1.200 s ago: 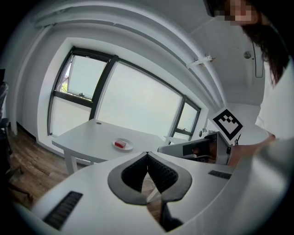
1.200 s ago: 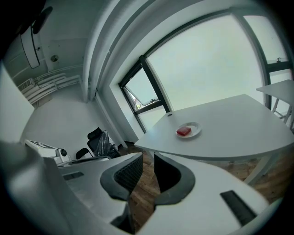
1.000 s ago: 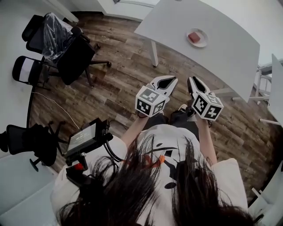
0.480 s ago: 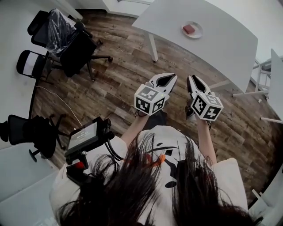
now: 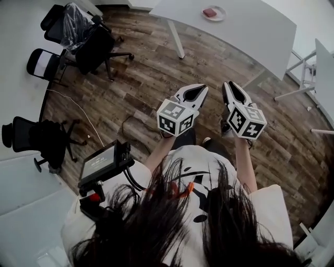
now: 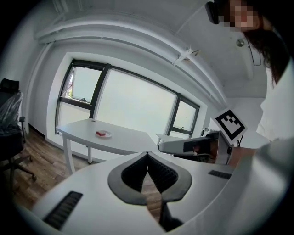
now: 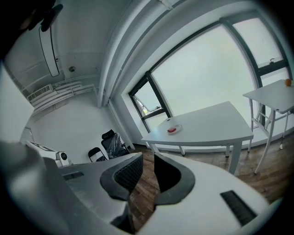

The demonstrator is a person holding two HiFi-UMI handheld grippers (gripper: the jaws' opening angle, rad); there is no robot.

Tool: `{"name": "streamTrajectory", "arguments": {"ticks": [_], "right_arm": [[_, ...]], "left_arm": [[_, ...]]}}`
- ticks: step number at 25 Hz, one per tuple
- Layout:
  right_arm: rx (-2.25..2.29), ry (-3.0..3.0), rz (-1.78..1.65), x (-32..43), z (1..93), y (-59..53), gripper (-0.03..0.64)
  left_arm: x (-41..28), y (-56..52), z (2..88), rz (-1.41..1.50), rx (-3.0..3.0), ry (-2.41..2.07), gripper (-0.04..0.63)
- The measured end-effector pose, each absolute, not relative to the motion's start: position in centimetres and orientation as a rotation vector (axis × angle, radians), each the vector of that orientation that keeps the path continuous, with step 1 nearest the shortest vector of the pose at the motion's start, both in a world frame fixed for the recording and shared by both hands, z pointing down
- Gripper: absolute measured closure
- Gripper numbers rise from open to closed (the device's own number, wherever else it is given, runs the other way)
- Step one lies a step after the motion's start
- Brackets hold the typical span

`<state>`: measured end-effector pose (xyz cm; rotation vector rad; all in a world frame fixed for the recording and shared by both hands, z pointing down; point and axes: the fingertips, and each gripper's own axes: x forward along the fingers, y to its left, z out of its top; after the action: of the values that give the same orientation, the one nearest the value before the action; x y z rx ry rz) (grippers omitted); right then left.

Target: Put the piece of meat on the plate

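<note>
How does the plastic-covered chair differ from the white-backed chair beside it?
The plastic-covered chair is black under a clear sheet; the white-backed chair is bare, with a white panel in a black frame. The plastic-covered chair seems taller, with a headrest; the white-backed chair looks lower and slimmer. Both stand on the wood floor.

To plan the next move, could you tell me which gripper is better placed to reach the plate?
Right, marginally: the left gripper and right gripper are empty, side by side, far from the table; the right points nearer the plate, where the meat already lies.
</note>
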<state>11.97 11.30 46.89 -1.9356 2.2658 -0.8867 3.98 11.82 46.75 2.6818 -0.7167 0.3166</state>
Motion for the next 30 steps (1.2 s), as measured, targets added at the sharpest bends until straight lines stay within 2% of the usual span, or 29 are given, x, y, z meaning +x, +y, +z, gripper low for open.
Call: {"name": "streamTrajectory", "arguments": {"ticks": [10, 22, 30], "right_arm": [[-1.847, 2.313, -0.935, 9.8, 47.3, 18.9, 0.534], [-1.870, 2.293, -0.866, 4.9, 42.7, 20.9, 0.534], [-1.890, 2.253, -0.853, 0.7, 43.7, 22.7, 0.534]], "left_arm": [[2.2, 20.3, 47.0, 0.353, 2.664, -0.794, 0.589], [-2.1, 22.4, 43.9, 0.309, 2.687, -0.737, 0.589], [-7.0, 24.0, 45.3, 0.318, 2.696, -0.711, 0.589]]}}
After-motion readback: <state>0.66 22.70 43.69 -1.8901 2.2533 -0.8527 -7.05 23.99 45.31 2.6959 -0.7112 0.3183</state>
